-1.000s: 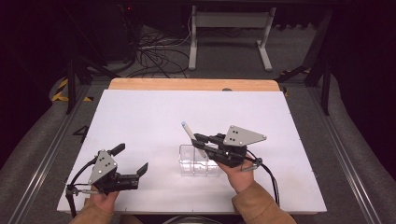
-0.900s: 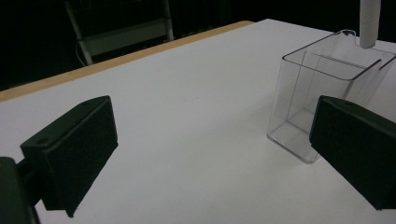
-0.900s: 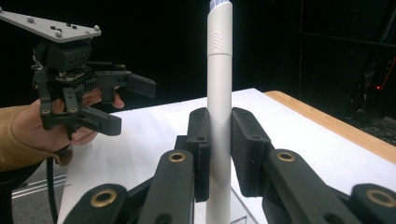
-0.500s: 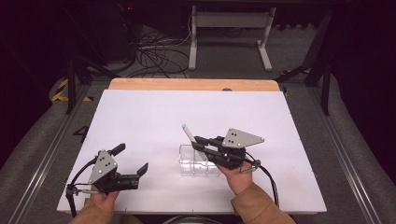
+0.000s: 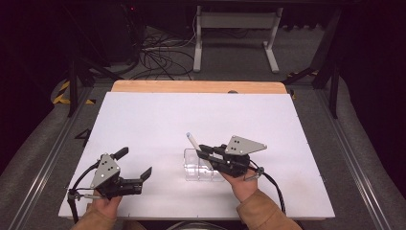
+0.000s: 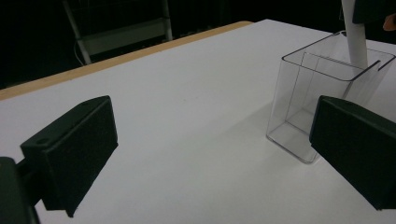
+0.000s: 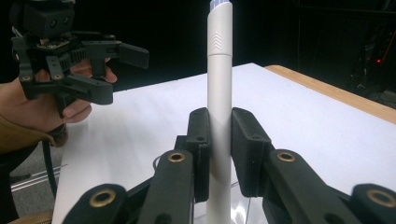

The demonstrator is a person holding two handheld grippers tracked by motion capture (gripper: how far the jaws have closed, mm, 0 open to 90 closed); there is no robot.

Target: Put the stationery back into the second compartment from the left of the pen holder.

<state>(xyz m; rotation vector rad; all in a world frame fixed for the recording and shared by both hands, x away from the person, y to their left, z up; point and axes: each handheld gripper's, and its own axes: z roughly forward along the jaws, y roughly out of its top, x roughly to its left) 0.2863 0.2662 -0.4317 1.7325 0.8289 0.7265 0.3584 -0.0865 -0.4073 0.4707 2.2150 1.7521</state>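
Right gripper (image 5: 203,152) pinches a white pen (image 5: 197,147); in the right gripper view the two black jaws press against the pen's barrel (image 7: 219,116) from both sides, about mid-length, with the barrel standing upright between them and its capped tip above the jaws. In the high view the pen leans, upper end toward the far left, lower end inside a clear plastic holder (image 5: 191,167). The holder stands on the white worktop (image 5: 201,115), near the front edge, roughly centre. Left gripper view: the pen (image 6: 355,42) enters the holder (image 6: 299,107) through its open top; a partition wall is visible inside. Whether the pen's lower end touches the holder floor cannot be told.

Left gripper (image 5: 136,167) is held low over the worktop, left of the holder and well apart from it, jaws spread wide with nothing between them. It appears in the right gripper view (image 7: 119,70), held by the person's hand (image 7: 42,107).
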